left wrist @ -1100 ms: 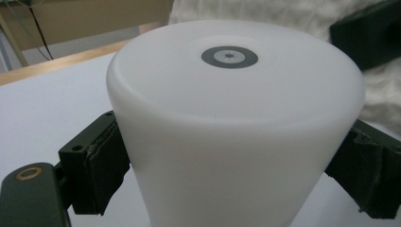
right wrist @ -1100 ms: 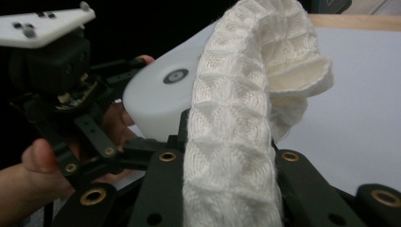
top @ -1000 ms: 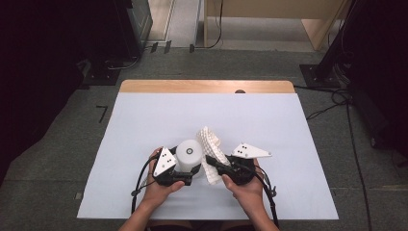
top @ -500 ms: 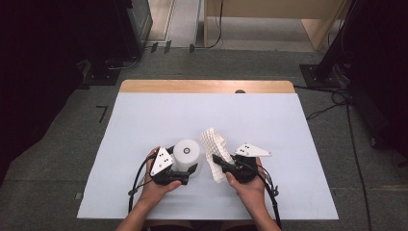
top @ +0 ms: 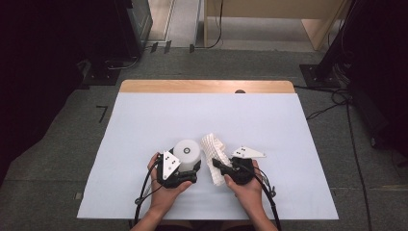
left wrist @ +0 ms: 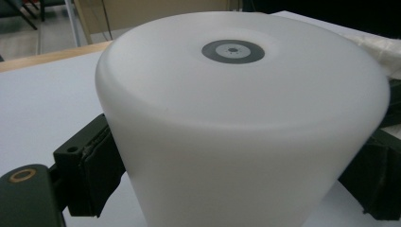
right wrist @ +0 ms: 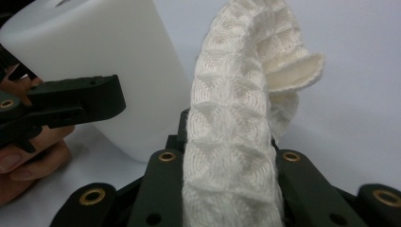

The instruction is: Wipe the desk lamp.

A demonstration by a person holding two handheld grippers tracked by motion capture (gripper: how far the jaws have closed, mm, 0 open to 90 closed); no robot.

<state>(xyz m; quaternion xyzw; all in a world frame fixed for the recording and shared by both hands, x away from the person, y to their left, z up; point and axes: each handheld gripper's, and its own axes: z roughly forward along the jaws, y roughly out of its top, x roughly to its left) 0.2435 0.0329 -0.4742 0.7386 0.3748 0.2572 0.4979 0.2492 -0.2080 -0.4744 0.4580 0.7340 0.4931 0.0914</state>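
White cup [top: 186, 152], upside down near front edge of tabletop [top: 144, 115]. Left gripper [top: 179, 169] jaws just been opening, cup between them – pads seemingly touching. Right gripper [top: 217, 166] clamps cloth [top: 214, 147] (waffle-textured). Risk – loosened cup could tip or slide if nudged.

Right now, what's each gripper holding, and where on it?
The right gripper clamps a white quilted cloth near one end. The left gripper straddles the white cylinder's lower sides; jaws just opening, firm hold unclear.
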